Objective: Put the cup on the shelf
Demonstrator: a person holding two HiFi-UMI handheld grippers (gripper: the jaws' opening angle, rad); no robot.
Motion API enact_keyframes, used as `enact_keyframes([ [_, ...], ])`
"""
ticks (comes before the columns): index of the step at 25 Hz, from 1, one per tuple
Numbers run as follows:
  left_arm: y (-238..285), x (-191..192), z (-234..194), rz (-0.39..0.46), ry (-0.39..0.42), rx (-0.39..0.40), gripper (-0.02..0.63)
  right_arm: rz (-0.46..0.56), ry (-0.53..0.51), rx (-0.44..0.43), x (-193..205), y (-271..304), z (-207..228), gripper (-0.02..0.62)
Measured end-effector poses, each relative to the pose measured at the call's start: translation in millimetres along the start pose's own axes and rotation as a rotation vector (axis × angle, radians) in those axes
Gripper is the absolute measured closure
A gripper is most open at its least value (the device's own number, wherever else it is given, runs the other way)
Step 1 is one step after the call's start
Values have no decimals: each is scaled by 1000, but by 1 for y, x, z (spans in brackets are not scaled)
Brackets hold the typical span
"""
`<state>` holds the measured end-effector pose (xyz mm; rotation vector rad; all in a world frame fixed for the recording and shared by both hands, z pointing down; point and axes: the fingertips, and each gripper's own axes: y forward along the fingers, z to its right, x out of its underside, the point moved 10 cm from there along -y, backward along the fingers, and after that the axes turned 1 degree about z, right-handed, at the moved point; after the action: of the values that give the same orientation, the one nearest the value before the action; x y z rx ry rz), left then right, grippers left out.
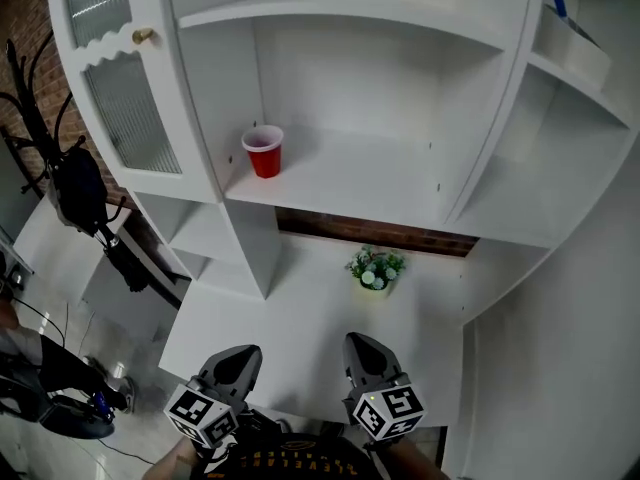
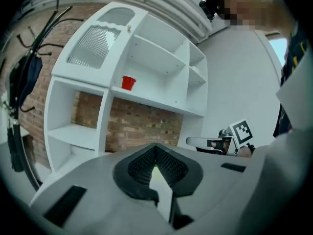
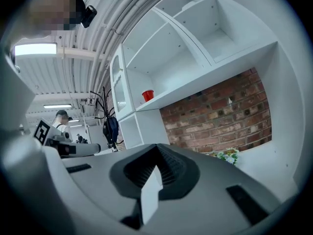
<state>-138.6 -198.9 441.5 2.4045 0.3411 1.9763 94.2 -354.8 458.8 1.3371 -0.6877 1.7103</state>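
A red cup (image 1: 264, 152) stands upright on the left end of the white shelf (image 1: 390, 188), close to the cabinet's partition. It shows small and far off in the left gripper view (image 2: 128, 82) and the right gripper view (image 3: 147, 95). My left gripper (image 1: 243, 352) is low at the front, well short of the shelf, jaws shut with nothing between them (image 2: 156, 146). My right gripper (image 1: 358, 340) is beside it, also shut and empty (image 3: 157, 147). Neither touches the cup.
A small pot of flowers (image 1: 375, 269) sits on the white counter (image 1: 300, 338) under the shelf, before a brick back wall. A glazed cabinet door (image 1: 120, 78) stands open at the left. A coat stand with a dark bag (image 1: 75, 188) is further left.
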Motion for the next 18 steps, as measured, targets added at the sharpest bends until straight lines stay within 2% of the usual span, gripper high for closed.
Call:
enact_keyframes([
  [3, -2, 10, 0, -20, -62, 13, 603, 2, -55, -8, -6, -3, -17, 602],
  [7, 3, 5, -4, 3, -44, 28, 603, 43, -155, -28, -20, 2, -34, 601],
  [13, -2, 10, 9, -21, -43, 70, 603, 86, -165, -13, -15, -17, -52, 601],
  [18, -5, 23, 17, -46, -48, 99, 603, 53, -167, 12, 1, -25, -59, 601],
])
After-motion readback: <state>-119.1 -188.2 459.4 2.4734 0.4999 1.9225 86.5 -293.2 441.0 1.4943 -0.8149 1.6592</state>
